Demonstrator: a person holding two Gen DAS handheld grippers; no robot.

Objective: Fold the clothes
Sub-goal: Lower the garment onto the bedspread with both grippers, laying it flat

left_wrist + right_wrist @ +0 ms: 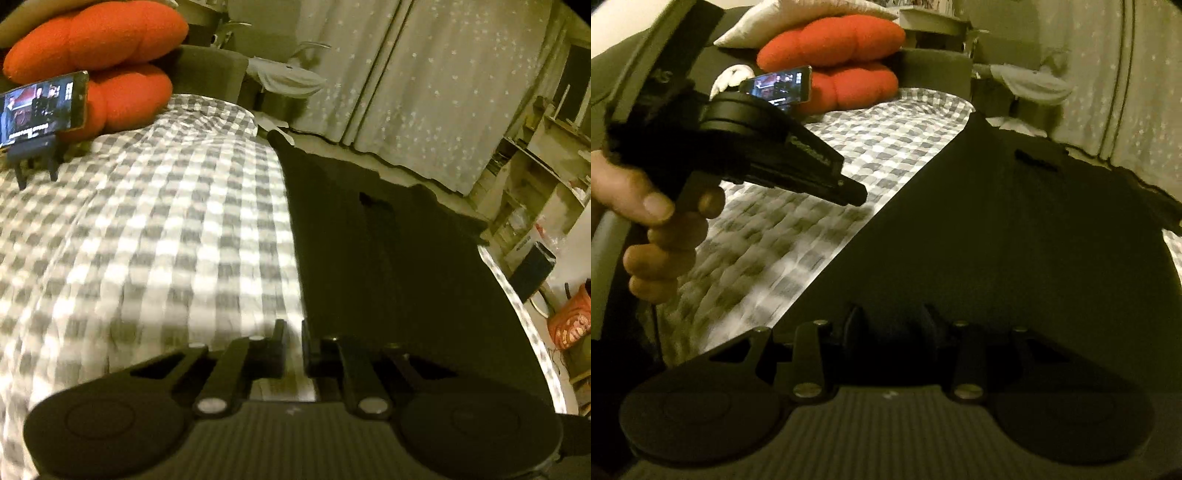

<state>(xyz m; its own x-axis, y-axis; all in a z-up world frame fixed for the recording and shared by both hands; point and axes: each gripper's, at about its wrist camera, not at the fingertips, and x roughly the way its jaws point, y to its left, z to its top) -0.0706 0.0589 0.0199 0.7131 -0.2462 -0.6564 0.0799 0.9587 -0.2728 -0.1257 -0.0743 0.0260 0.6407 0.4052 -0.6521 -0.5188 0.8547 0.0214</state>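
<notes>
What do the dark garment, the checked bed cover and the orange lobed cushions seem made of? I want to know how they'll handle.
The dark garment looks like a soft matte knit or jersey: no sheen, lies flat in smooth folds; weave unreadable. The checked bed cover looks like puckered woven cotton, seersucker-like, from its rippled grey-and-white squares. The orange lobed cushions look like plush stuffed fabric: rounded bulges, fuzzy matte surface.

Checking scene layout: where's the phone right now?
The phone stands on a small black stand at the far left of the left wrist view, on the checked bedspread just in front of the red cushions, screen lit.
</notes>
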